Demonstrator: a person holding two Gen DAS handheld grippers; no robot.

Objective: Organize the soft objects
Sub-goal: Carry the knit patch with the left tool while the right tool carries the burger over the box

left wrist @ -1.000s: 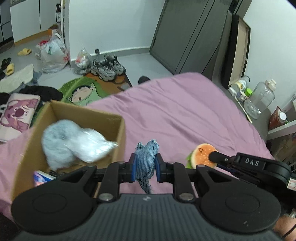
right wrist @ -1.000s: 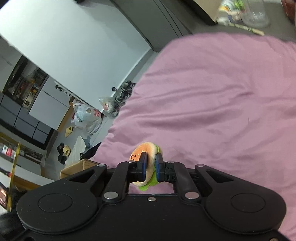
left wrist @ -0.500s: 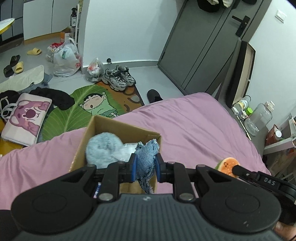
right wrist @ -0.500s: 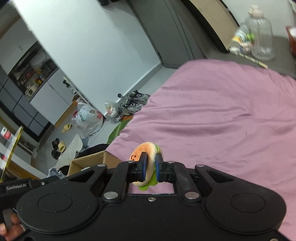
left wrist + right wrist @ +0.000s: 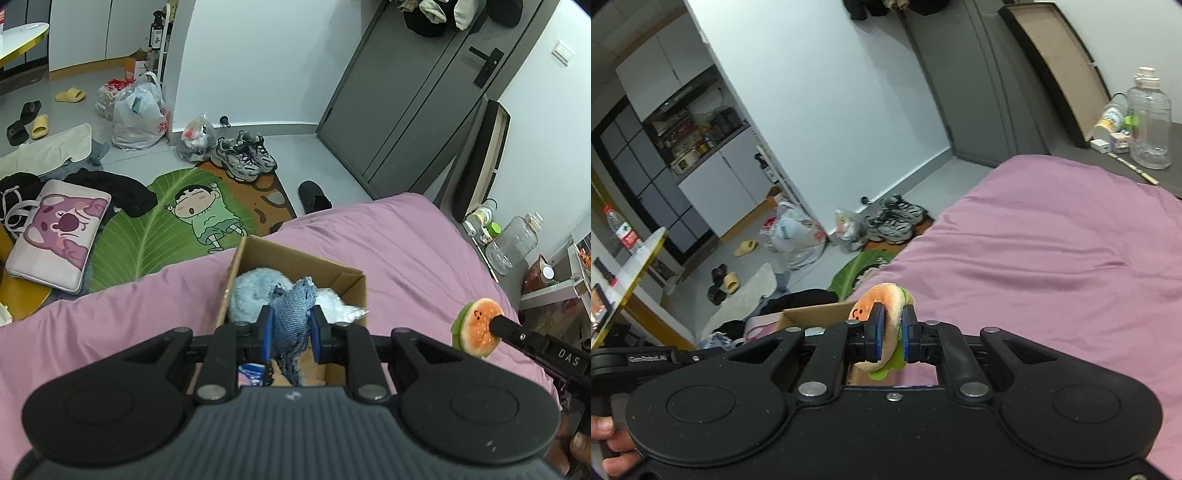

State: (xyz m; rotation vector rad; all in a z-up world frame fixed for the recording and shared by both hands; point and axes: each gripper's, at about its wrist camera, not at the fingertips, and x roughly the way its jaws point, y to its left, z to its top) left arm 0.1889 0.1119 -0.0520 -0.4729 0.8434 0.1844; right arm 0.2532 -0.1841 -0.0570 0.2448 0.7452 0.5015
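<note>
Denim, limp and light: from the left wrist, your left tongs (image 5: 289,334) clamp the blue fabric scrap (image 5: 291,317) mid-bunch, tilted down over the cardboard box (image 5: 295,258) on the bed (image 5: 406,258). From the right wrist, your right tongs (image 5: 891,334) squeeze the squashy burger plush (image 5: 882,299) across its middle, above the bed, near the box.

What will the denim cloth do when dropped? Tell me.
Probably floppy: the denim cloth hangs limp below the shut left gripper. Likely light, so it should land softly and crumple in the cardboard box, without rolling.
</note>
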